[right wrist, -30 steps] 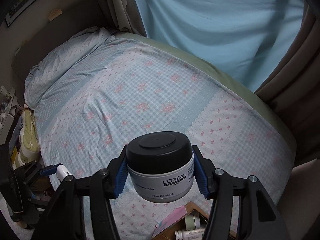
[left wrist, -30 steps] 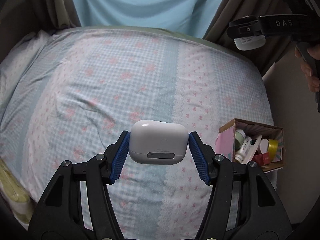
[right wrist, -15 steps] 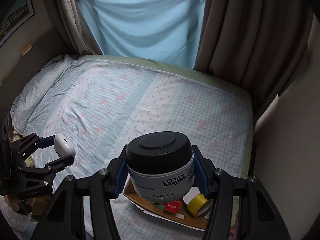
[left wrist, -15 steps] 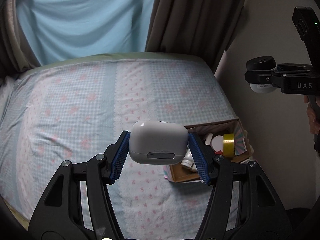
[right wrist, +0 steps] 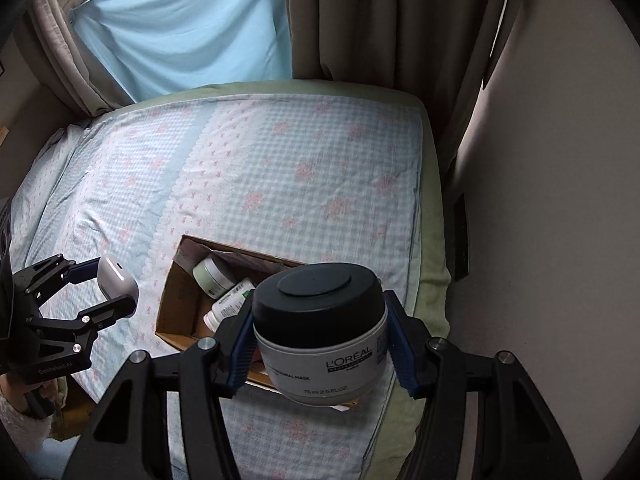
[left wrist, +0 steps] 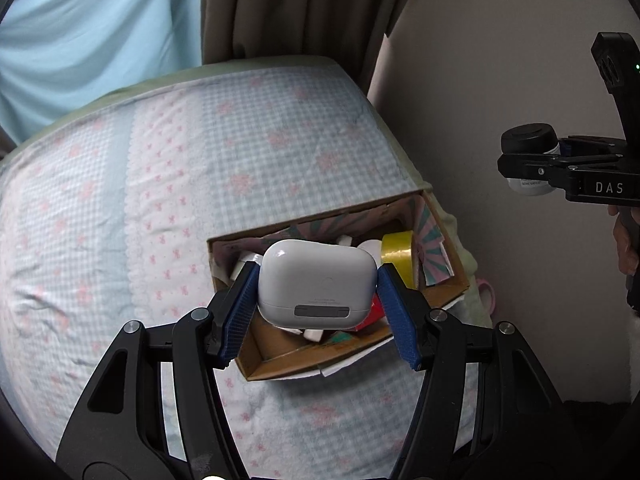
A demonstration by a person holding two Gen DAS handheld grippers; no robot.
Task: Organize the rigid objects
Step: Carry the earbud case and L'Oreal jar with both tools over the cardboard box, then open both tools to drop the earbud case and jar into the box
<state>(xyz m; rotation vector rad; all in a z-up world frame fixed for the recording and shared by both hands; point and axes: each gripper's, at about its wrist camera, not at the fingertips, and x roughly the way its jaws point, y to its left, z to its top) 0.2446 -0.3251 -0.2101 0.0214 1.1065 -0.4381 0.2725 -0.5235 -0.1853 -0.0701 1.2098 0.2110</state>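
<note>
My left gripper [left wrist: 318, 286] is shut on a white earbud case [left wrist: 316, 280] and holds it above an open cardboard box [left wrist: 280, 362] on the bed. My right gripper [right wrist: 320, 336] is shut on a L'Oreal mask jar [right wrist: 320, 328] with a black lid, held above the box's right end [right wrist: 176, 292]. The box holds a yellow tape roll [left wrist: 396, 248], a round jar [right wrist: 210, 276], a white bottle [right wrist: 230, 302] and other small items. The right gripper with its jar shows at the right of the left wrist view [left wrist: 532, 164]. The left gripper with its case shows at the left of the right wrist view [right wrist: 116, 286].
The box lies near the right edge of a bed [right wrist: 280, 168] with a blue checked floral sheet. A pale wall [right wrist: 540, 200] and brown curtains [right wrist: 380, 20] stand close on the right. A blue curtain [right wrist: 180, 28] hangs behind the bed.
Both grippers have swung right and come closer to the box. The earbud case is now over the box and the jar over its right end. Both grips are unchanged.
</note>
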